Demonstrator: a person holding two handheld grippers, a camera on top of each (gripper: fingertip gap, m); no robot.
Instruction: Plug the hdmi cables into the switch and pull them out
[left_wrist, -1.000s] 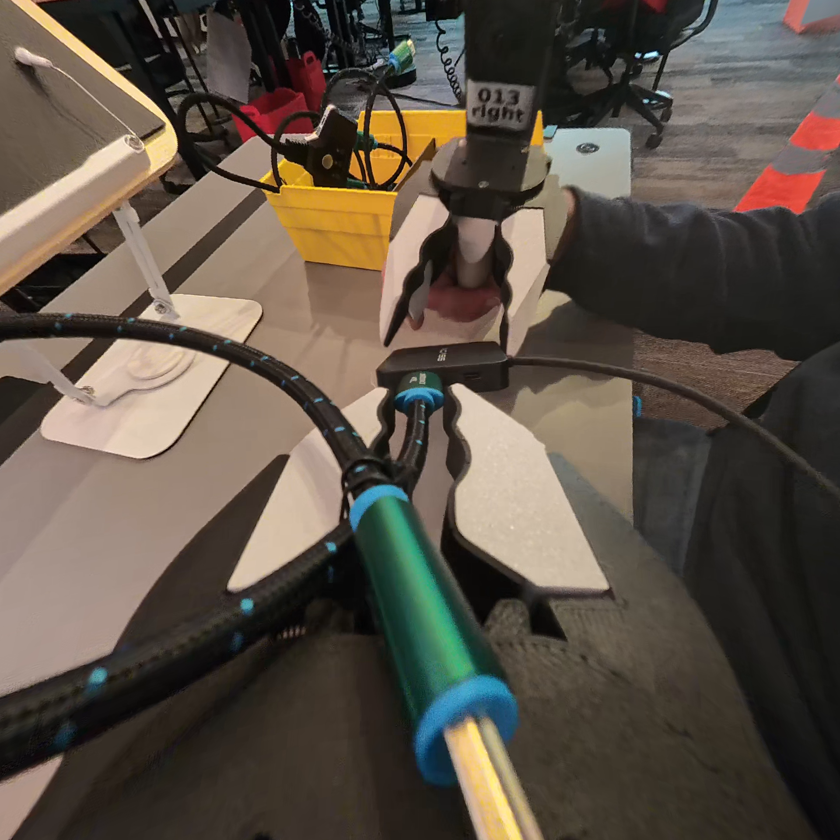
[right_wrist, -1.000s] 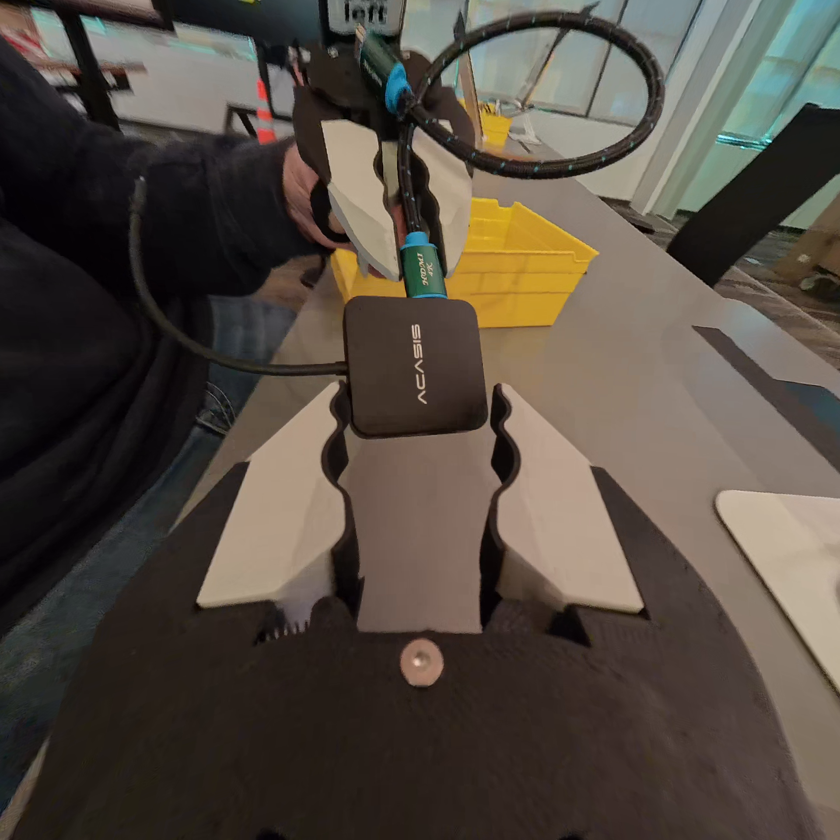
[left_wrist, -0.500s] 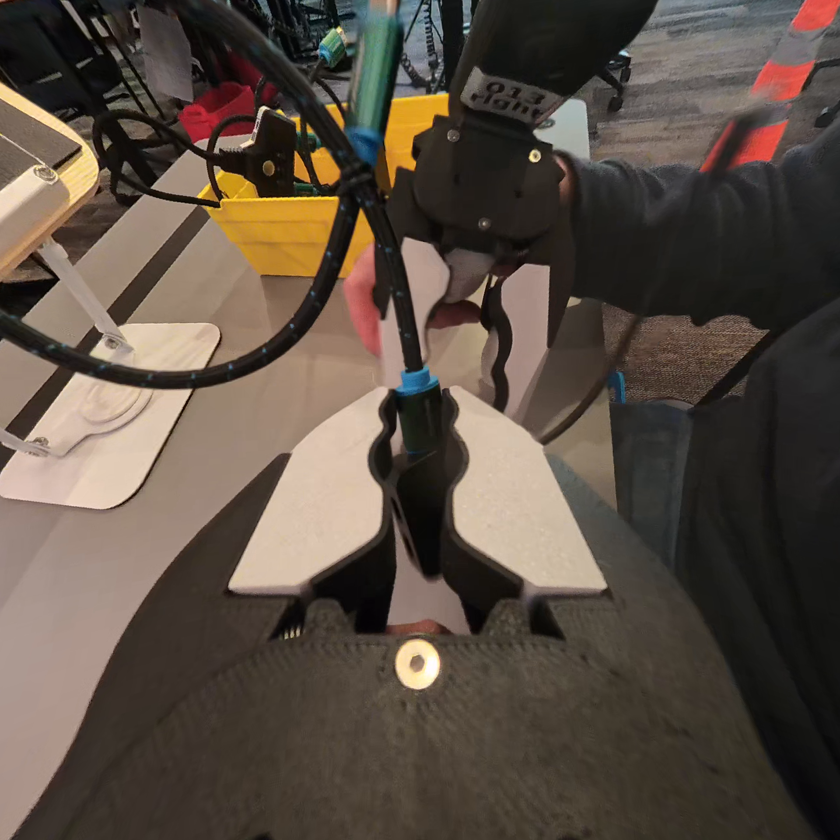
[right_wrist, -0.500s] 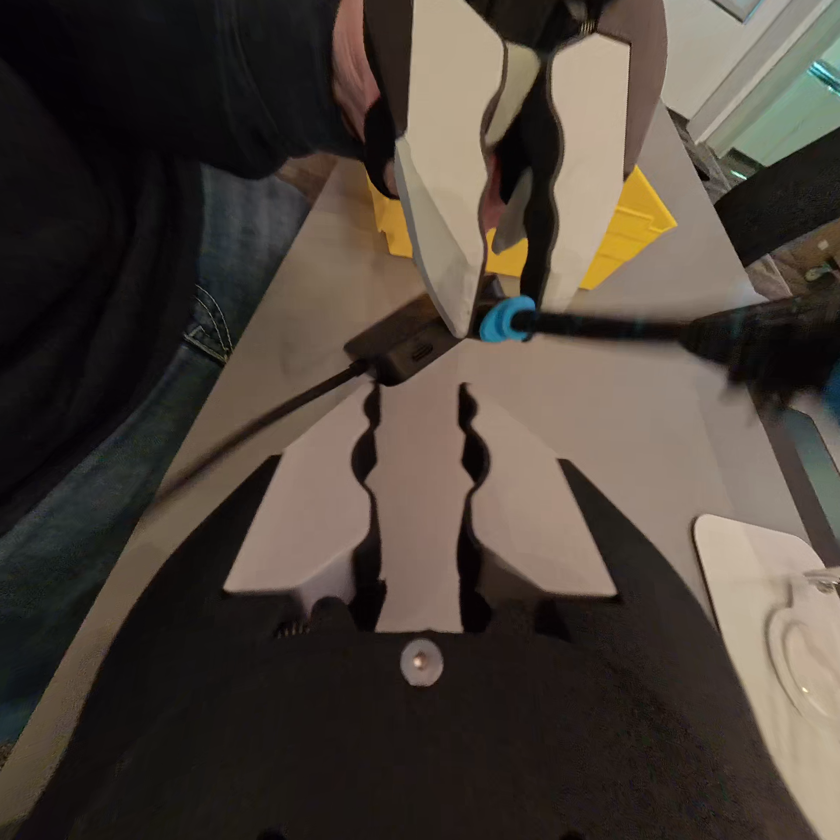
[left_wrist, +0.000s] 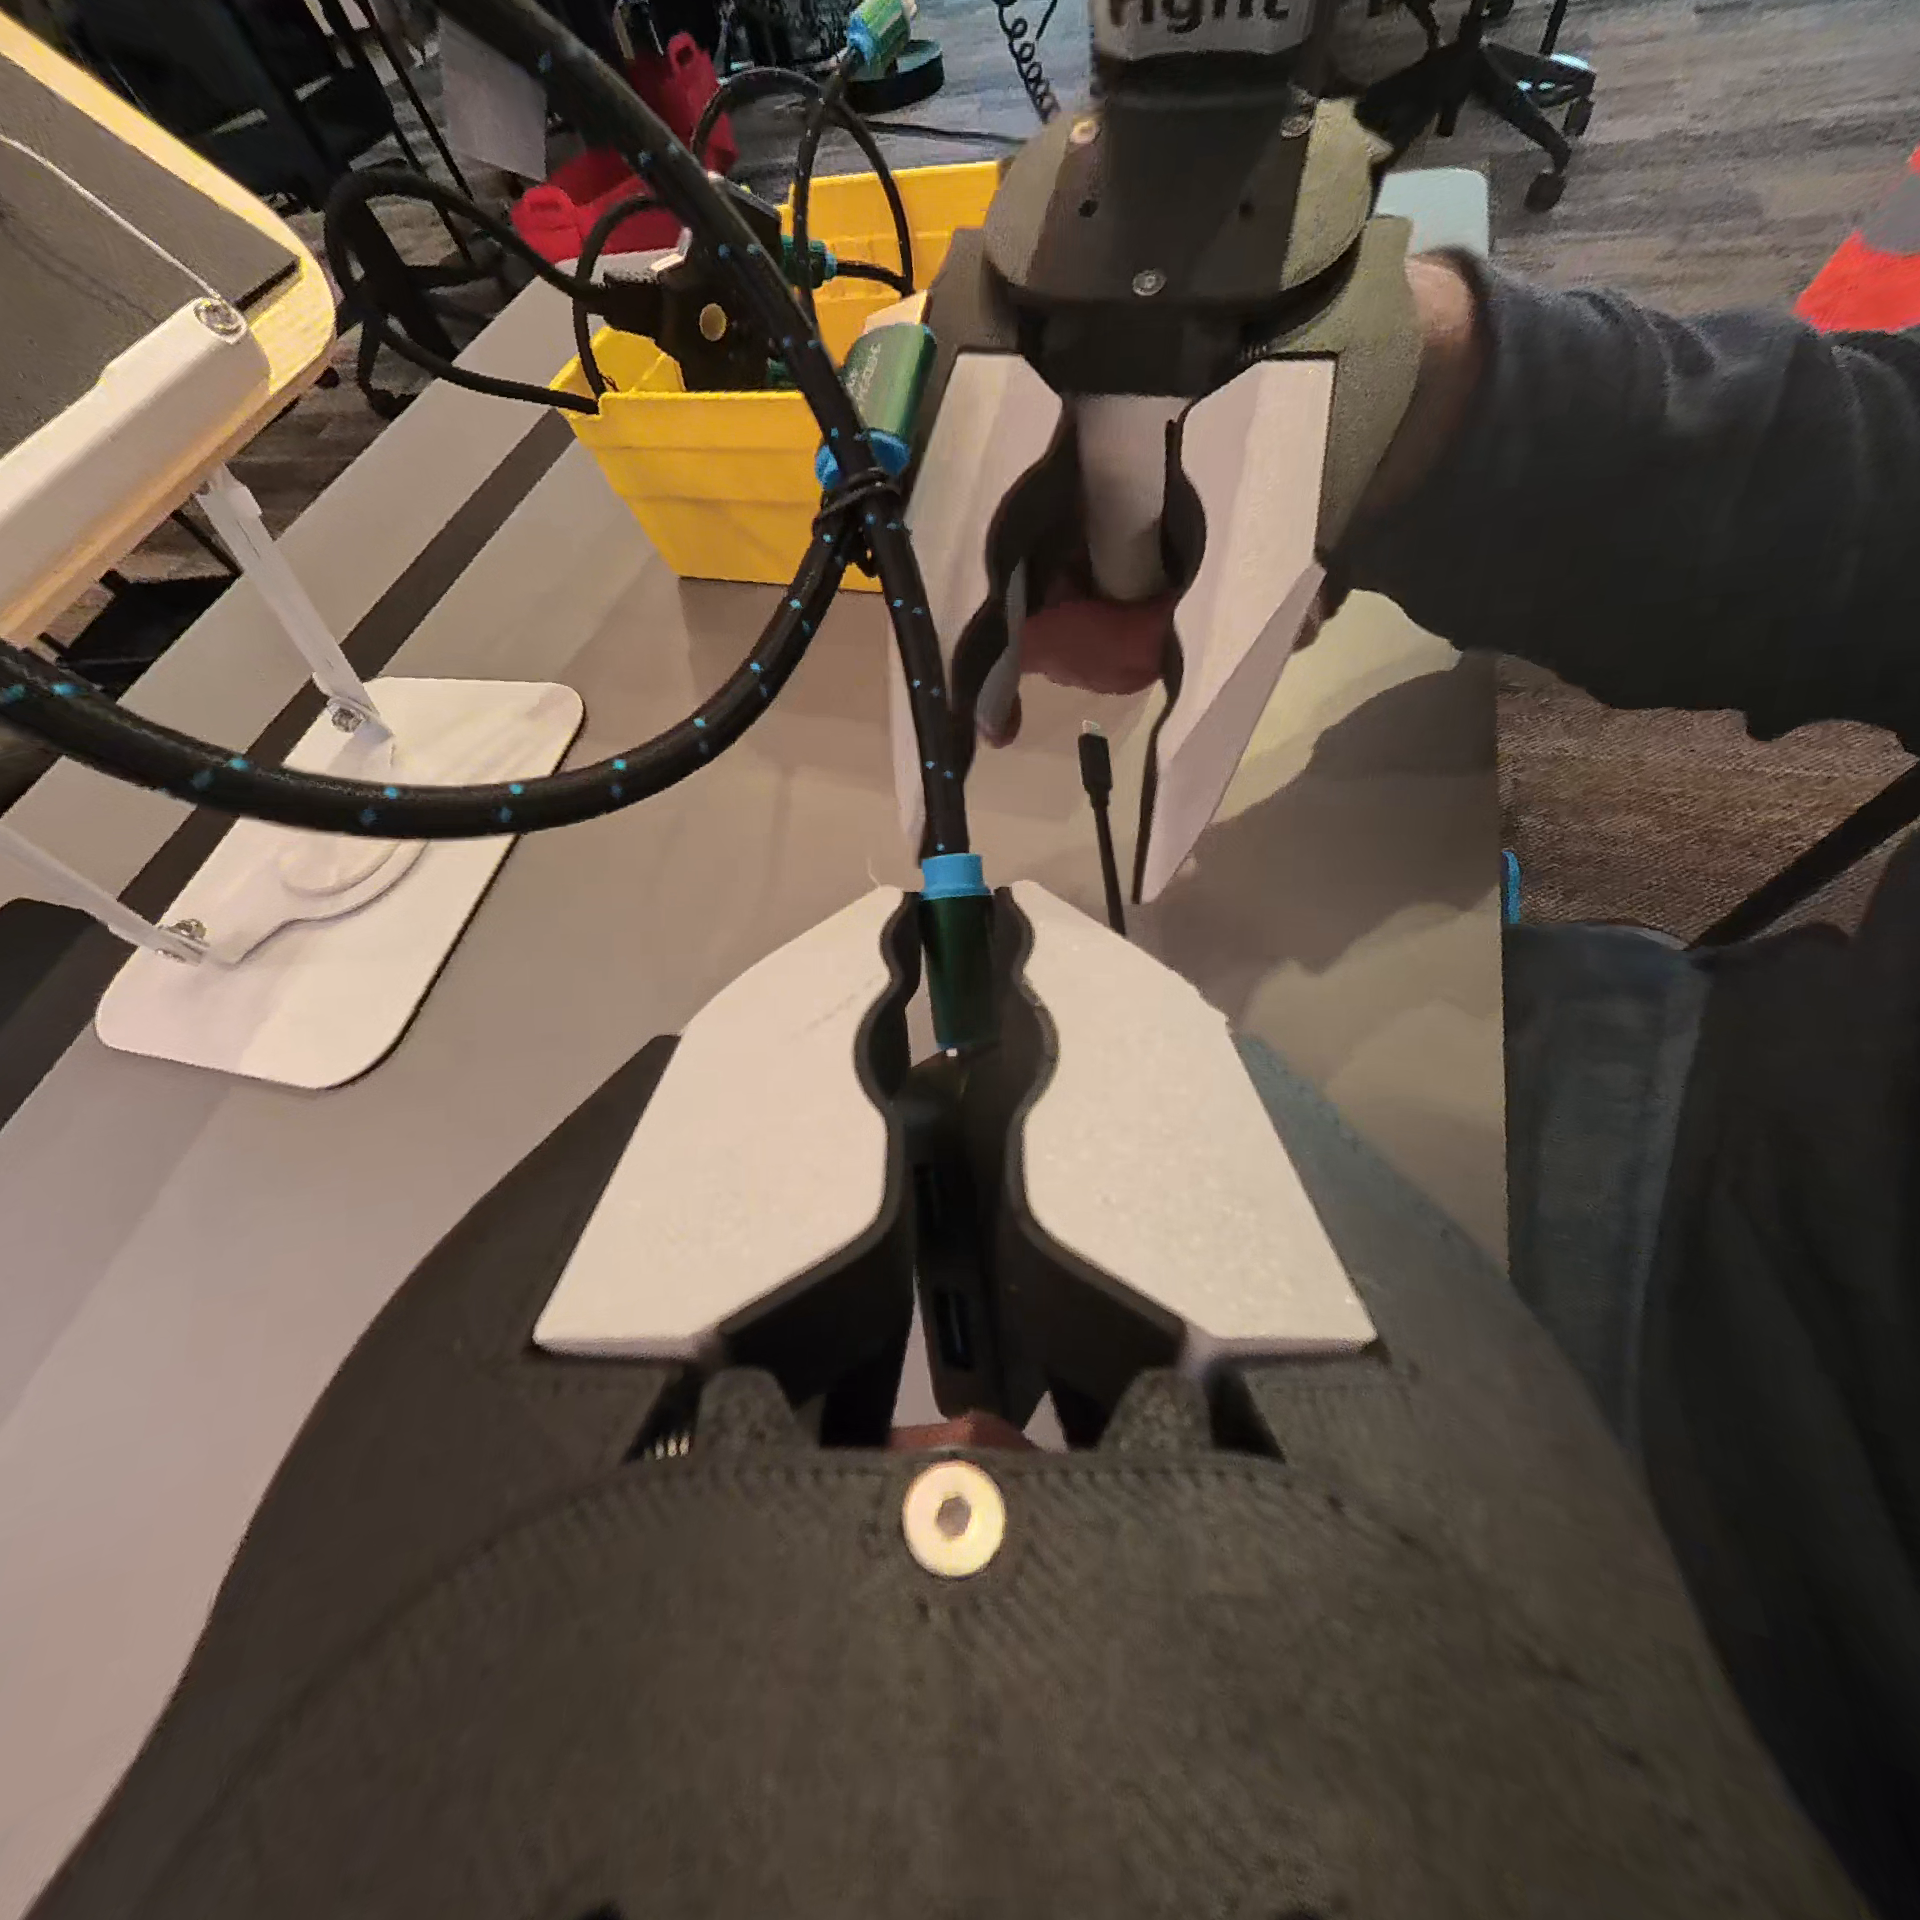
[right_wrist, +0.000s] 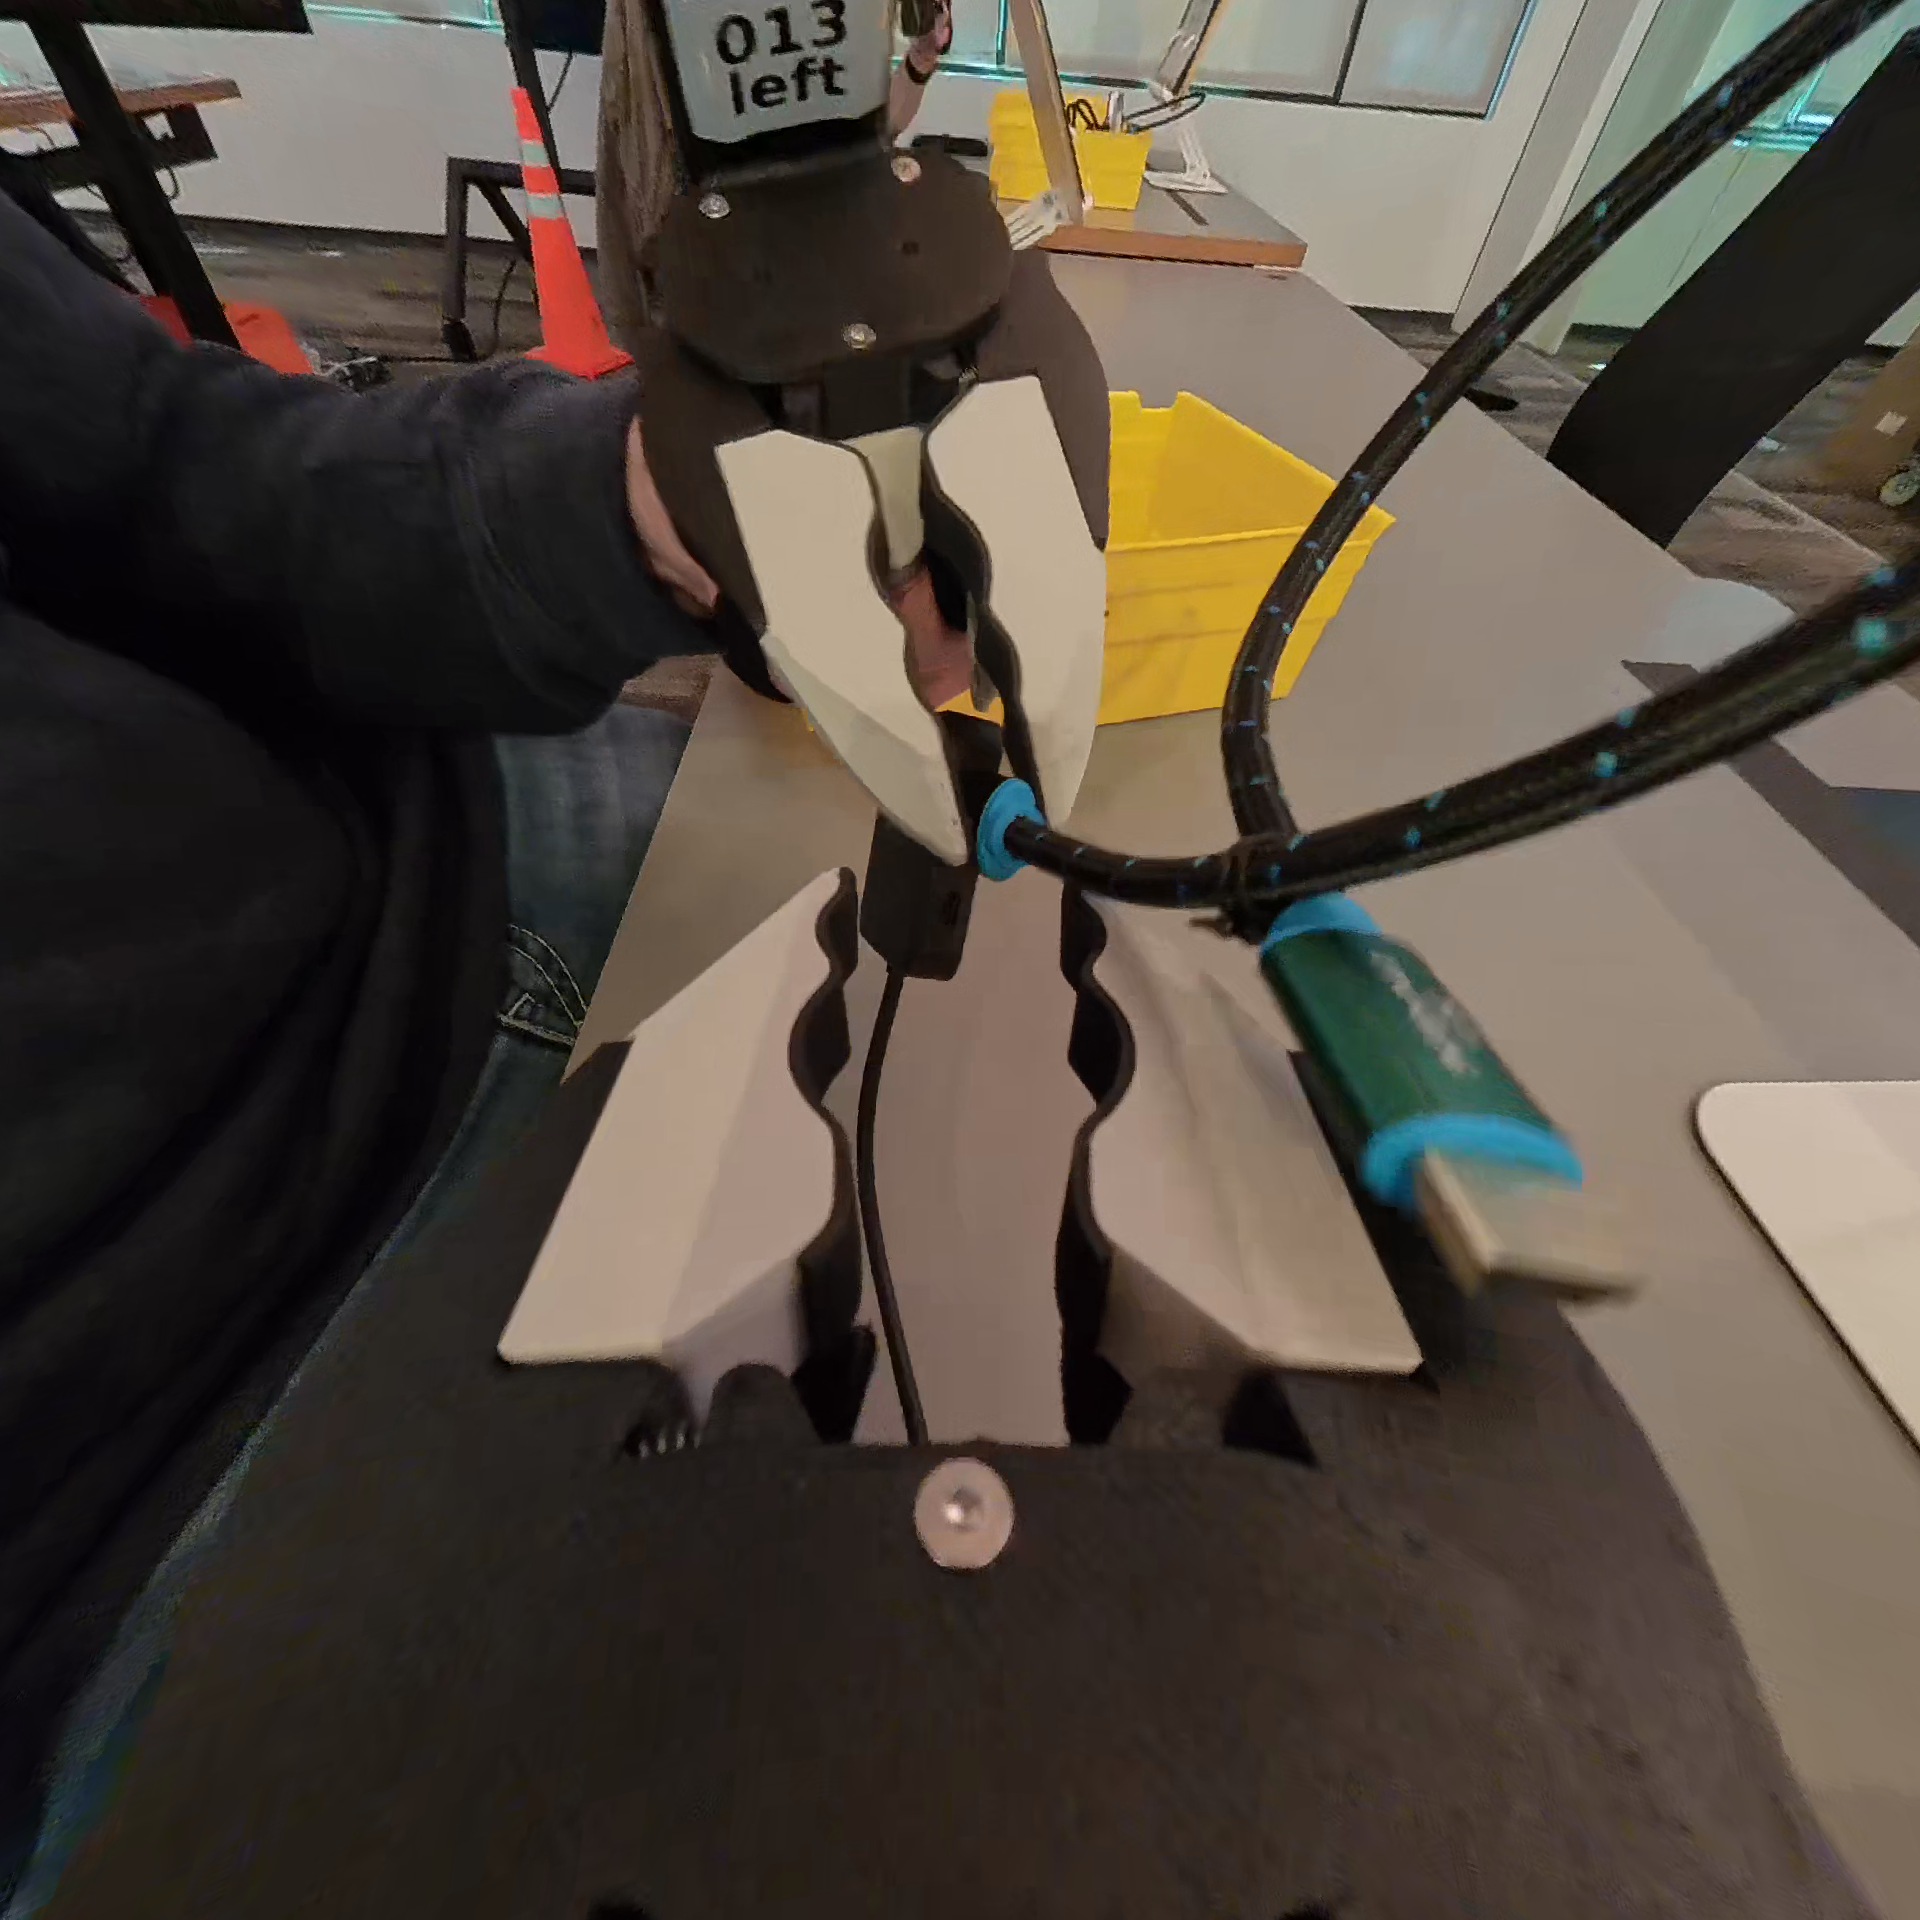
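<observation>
My left gripper (left_wrist: 956, 914) is shut on a green HDMI plug (left_wrist: 951, 987) with a blue collar. The plug sits in the black switch (left_wrist: 940, 1226), which hangs on edge between my fingers, off the table. In the right wrist view the switch (right_wrist: 914, 904) hangs just beyond my open right gripper (right_wrist: 956, 894). The switch's thin black lead (right_wrist: 878, 1143) runs down between its fingers. The braided cable (left_wrist: 582, 784) loops left. Its other green plug (right_wrist: 1392, 1049) hangs free over my right finger. The right gripper (left_wrist: 1039, 873) faces my left one, empty.
A yellow bin (left_wrist: 717, 478) with cables stands behind the grippers on the grey table (left_wrist: 644, 665). A white stand base (left_wrist: 343, 883) lies to the left. A person's dark sleeve (left_wrist: 1662, 520) and legs are along the table's right edge.
The switch lay flat on the table between my right fingers. My left gripper turned and lifted it by the plug, so it now hangs on edge. The cable loop swung round.
</observation>
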